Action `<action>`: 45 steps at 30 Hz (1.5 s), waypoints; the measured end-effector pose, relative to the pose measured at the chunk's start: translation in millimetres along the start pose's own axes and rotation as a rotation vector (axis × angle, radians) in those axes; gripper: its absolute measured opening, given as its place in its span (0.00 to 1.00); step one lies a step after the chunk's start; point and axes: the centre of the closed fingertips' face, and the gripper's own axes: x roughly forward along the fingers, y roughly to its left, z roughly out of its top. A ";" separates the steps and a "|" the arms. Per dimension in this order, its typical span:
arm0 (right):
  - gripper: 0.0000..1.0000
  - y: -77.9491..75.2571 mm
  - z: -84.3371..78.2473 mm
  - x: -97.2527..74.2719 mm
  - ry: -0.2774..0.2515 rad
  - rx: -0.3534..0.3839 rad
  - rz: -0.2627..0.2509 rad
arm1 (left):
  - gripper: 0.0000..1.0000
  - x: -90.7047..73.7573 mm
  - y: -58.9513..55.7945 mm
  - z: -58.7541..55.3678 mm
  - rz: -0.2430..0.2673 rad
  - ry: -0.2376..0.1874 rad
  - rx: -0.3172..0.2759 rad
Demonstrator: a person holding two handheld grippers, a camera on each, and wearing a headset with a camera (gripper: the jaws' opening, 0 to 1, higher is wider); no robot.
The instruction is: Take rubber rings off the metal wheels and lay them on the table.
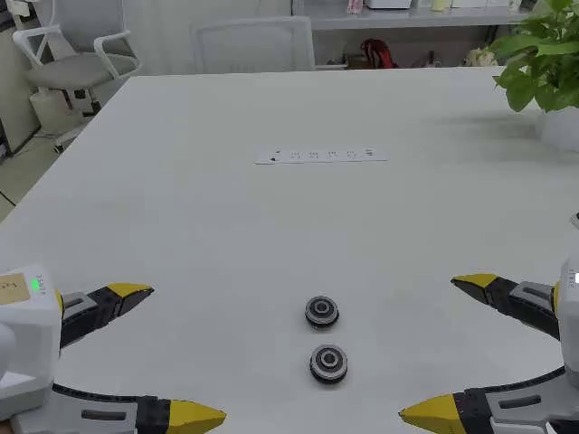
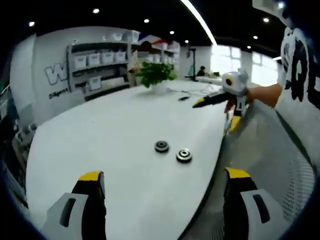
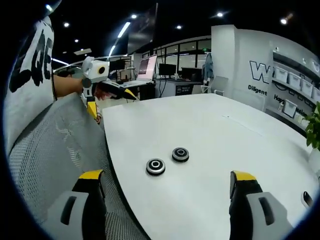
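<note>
My left gripper (image 1: 167,354) and right gripper (image 1: 441,348) hung over the near edge of the tabletop (image 1: 226,208), both sets of jaws spread wide and holding nothing. Between them lay the near wheel (image 1: 328,363), flat. The far wheel (image 1: 321,311) sat just behind it, not touching. Both looked to have their dark rubber rings (image 1: 313,364) on. Risk: the wheels were small and loose, so they'd skid if I pried without pinning one. A tight ring could flick off. The power strip (image 1: 321,156) lay well beyond.
</note>
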 end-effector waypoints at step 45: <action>1.00 -2.5 -7.9 -0.6 0.016 0.007 -0.007 | 1.00 3.8 4.3 -0.3 -0.003 0.007 0.024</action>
